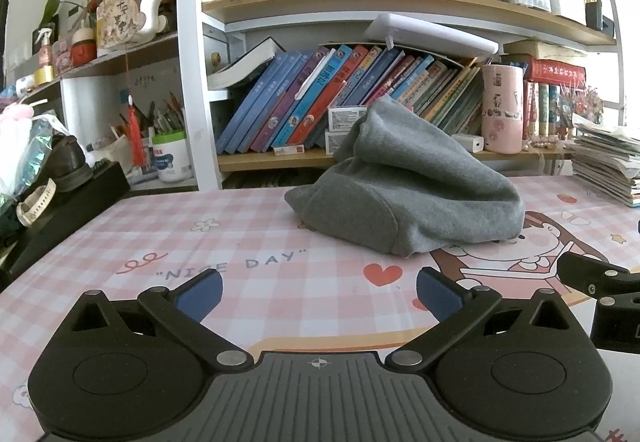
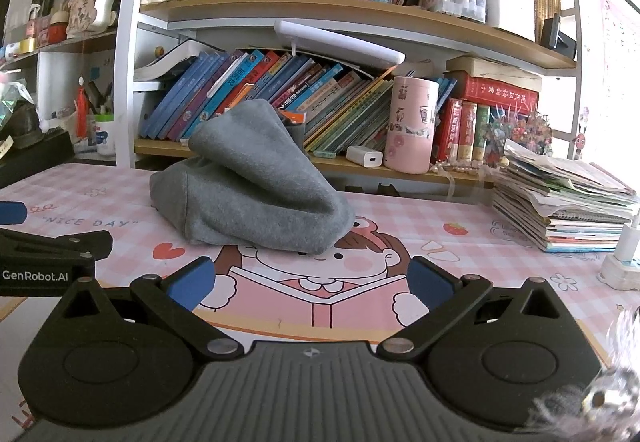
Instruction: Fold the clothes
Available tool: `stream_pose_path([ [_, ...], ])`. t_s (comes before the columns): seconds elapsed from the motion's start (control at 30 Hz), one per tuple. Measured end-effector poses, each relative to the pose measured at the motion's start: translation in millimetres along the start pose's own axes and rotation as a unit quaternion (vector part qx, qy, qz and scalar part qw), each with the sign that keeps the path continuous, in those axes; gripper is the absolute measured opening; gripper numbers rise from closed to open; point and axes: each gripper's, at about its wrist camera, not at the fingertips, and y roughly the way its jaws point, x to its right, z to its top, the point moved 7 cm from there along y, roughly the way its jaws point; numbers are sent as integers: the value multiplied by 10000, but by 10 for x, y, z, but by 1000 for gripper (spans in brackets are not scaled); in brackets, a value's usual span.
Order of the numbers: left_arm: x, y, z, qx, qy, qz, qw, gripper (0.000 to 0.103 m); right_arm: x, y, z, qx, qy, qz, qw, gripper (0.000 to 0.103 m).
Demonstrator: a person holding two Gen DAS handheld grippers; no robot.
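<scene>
Left wrist view: gray garment point(image 1: 404, 197) is lying crumpled near the surface's point(image 1: 120, 242) far edge, well ahead of both tongs, left tongs point(image 1: 318, 292) and right tongs point(image 2: 312, 280), each gaping wide, gripping nothing.

The left claw point(image 1: 318, 294) is made of matte black plastic. Each finger ends in a dark blue textured pad point(image 1: 200, 294). Two round black discs sit at 7 and 5 o'clock of its own view, joined to the fingers by angled black links with silver rivets. Between the discs lies a grey ribbed plate with a small crosshair mark. The right claw point(image 2: 310, 280) has the same build. In its view, at 9 o'clock, the side of the left claw carries white lettering "GenRobot.AI".
</scene>
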Motion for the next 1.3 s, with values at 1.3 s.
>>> stream_pose_path([
  [1.3,-9,-7,6,-5,-6,17,10000,103,10,-2,-11,50,26,-33,10000,103],
])
